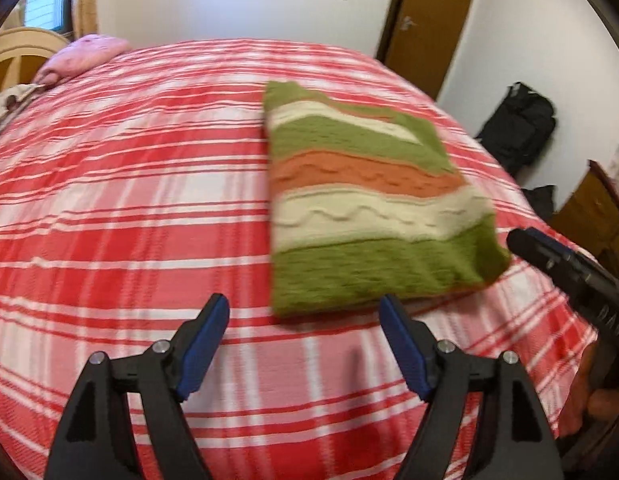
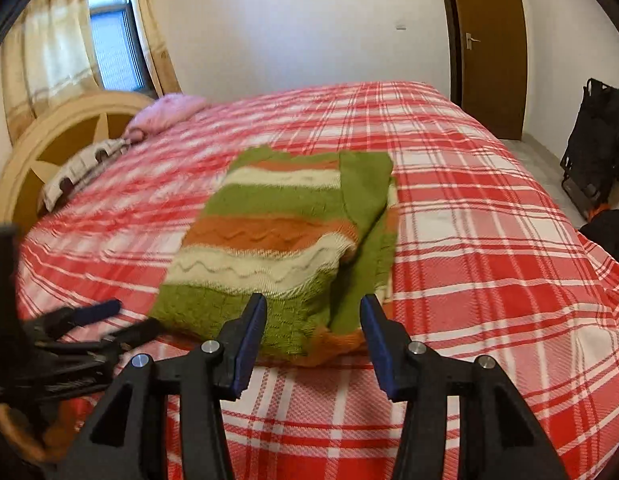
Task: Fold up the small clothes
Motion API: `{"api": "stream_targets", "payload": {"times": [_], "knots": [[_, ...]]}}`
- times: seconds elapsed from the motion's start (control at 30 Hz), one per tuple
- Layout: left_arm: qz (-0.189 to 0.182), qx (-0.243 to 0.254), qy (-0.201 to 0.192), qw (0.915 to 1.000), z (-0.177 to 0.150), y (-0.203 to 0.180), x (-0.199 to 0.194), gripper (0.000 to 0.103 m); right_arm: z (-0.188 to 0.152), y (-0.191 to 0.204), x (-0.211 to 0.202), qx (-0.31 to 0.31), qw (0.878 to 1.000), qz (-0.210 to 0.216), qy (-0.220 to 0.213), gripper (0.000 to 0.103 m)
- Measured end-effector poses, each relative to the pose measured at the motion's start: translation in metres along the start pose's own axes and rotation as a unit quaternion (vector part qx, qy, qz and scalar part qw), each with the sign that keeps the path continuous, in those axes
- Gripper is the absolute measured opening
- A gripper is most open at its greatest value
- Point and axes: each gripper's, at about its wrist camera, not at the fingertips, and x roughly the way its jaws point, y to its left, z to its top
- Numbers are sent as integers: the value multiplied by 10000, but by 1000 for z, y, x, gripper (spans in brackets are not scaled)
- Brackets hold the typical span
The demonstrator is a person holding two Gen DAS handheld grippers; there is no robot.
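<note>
A folded knit sweater (image 1: 369, 200) striped green, cream and orange lies flat on the red-and-white plaid bedspread (image 1: 129, 200). My left gripper (image 1: 305, 304) stands open just short of the sweater's near edge, nothing between its blue pads. In the right wrist view the same sweater (image 2: 277, 236) lies ahead, a green sleeve folded over its right side. My right gripper (image 2: 313, 306) is open in front of the sweater's near hem, its pads apart from the knit. The other gripper shows at each view's edge: the right one (image 1: 565, 264) and the left one (image 2: 89, 320).
A pink pillow (image 2: 169, 114) and a patterned cloth (image 2: 81, 168) lie by the arched wooden headboard (image 2: 61, 128). A brown door (image 2: 489, 40) and a black bag (image 2: 597, 136) stand beyond the bed's right side. A curtained window (image 2: 109, 32) is at the back left.
</note>
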Motion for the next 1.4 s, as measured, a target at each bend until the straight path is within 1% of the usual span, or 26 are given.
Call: {"api": "stream_targets", "payload": {"times": [0.03,0.07,0.1,0.23,0.27,0.3,0.4,0.53,0.57,0.67,0.7,0.73,0.77,0.83,0.9,0.97,1.03,1.07,1.1,1.13,1.17,1.27,1.3,1.33,1.37,1.4], "knots": [[71,7,-15,10000,0,1,-3,80,-2,1,5,-7,9999,-98,30,41],[141,15,-40,9999,-4,3,-8,80,-2,2,10,-36,9998,-148,107,20],[221,27,-74,9997,-5,5,-12,80,-3,3,15,-61,9996,-150,241,18],[474,87,-117,9988,-4,10,-14,80,-13,-1,22,-78,9982,-437,414,18],[501,98,-121,9986,-5,11,-14,80,-16,-6,24,-33,9975,-545,448,16],[534,111,-121,9984,-5,11,-13,80,-20,-13,26,97,9972,-555,497,14],[558,138,-97,9983,-4,11,-12,80,-27,-26,30,468,9965,-448,536,13],[577,167,-65,9982,-3,11,-9,80,-37,-22,29,301,9956,-602,645,13],[610,189,-56,9979,-3,12,-9,80,-39,-24,28,319,9956,-576,665,13],[654,187,-44,9977,-2,16,-8,80,-35,-34,21,611,9944,-296,805,13],[666,177,-3,9976,-1,19,-6,80,-33,-35,15,685,9945,-215,762,14],[665,180,21,9976,-1,20,-6,80,-29,-35,5,716,9955,-172,591,14],[652,182,31,9977,0,23,-6,80,-26,-34,-2,695,9963,-209,459,14],[665,165,-32,9976,2,26,-8,80,-15,-30,-21,633,9973,-371,45,14],[673,100,-111,9976,7,27,-9,80,-2,-28,-30,675,9971,-256,-234,15],[587,75,-101,9982,16,26,-5,80,13,-23,-24,645,9975,-83,-286,14],[580,77,-125,9982,24,22,-2,80,26,-12,-11,484,9985,13,-272,14],[587,80,-182,9981,28,20,0,80,30,-6,-1,395,9989,87,-237,15],[597,95,-209,9980,31,17,3,80,35,3,14,254,9993,264,-93,15],[620,123,-190,9978,34,15,8,80,36,5,20,188,9994,306,-13,15],[670,172,-106,9976,37,10,16,80,36,10,31,78,9997,215,83,15],[722,246,24,9971,38,3,30,80,29,15,62,-377,9982,-321,336,14],[725,265,80,9970,37,2,35,80,24,10,71,-431,9968,-499,456,11],[702,268,123,9971,36,1,39,80,17,1,76,-329,9969,-469,536,11],[672,264,150,9973,34,1,41,80,14,-7,74,-214,9976,-391,522,9],[644,264,177,9974,33,2,43,80,9,-14,71,-101,9981,-340,506,5]]}}
